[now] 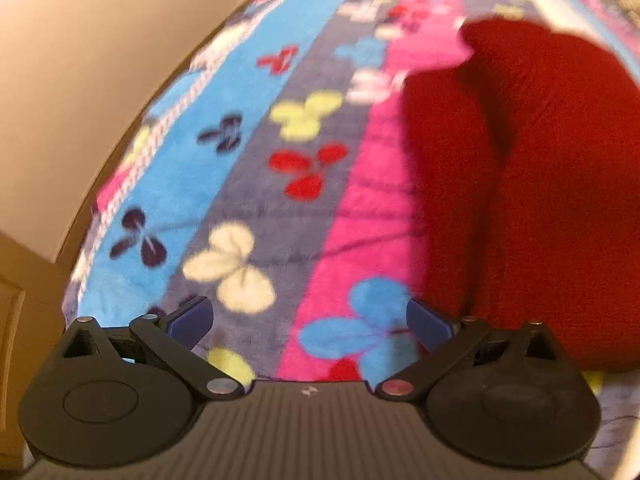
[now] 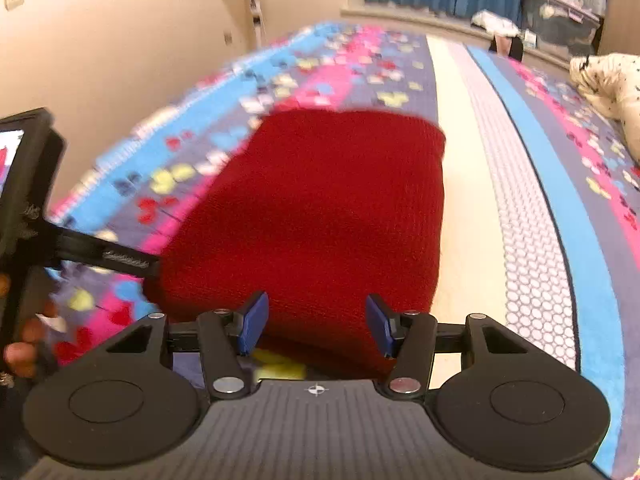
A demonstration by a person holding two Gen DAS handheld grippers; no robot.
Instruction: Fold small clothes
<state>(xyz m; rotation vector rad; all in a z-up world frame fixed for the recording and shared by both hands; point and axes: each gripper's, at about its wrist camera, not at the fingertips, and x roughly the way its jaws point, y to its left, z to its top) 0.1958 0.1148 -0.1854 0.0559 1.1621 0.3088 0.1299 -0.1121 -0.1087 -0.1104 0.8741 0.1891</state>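
Blue pads on your right claw [image 2: 316, 326] stand apart with nothing pinched; the near edge of the red knitted garment [image 2: 320, 216] lies beyond and below them, and you cannot tell whether they brush it. Your left claw [image 1: 310, 322] is spread wide too, hanging over the butterfly-patterned blanket [image 1: 256, 200], with the red knit just beside its right pad. That garment lies folded on the blanket, its far side against a cream stripe [image 2: 460, 200]. Your left hand [image 2: 24, 344] shows at the right view's edge.
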